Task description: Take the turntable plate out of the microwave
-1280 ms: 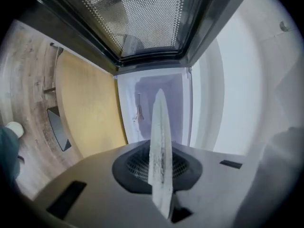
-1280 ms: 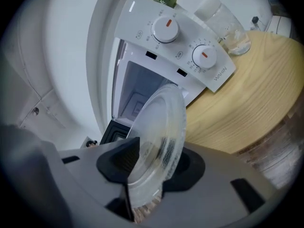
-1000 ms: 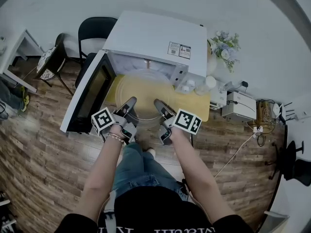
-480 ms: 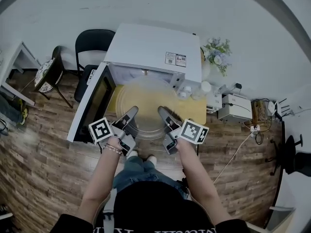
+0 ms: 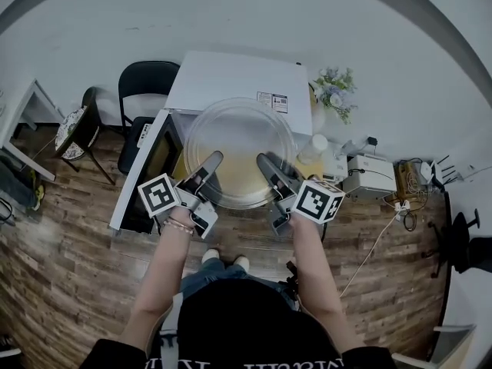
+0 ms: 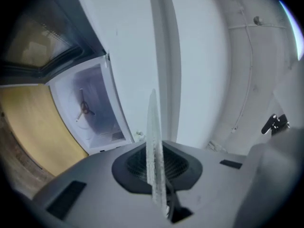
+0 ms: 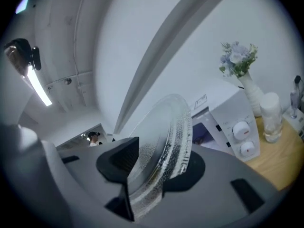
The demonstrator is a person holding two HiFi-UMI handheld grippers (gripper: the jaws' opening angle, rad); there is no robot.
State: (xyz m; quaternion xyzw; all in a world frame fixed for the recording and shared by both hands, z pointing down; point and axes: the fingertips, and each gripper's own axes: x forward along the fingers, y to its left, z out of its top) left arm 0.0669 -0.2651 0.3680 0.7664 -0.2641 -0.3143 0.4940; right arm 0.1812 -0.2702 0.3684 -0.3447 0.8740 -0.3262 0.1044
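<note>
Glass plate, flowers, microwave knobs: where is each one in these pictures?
glass plate (image 5: 240, 148), head view, middle of the clear disc.
flowers (image 7: 237, 58), right gripper view, on the blossoms.
microwave knobs (image 7: 242, 129), right gripper view, on the upper knob.

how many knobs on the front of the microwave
2. Both are on the control panel of the microwave, seen in the right gripper view: the upper knob and the lower knob directly beneath it. No others show on the visible part of the panel.

No legible text anywhere; label sticker (image 5: 273, 101) on microwave (image 5: 231, 79) too small.
</note>
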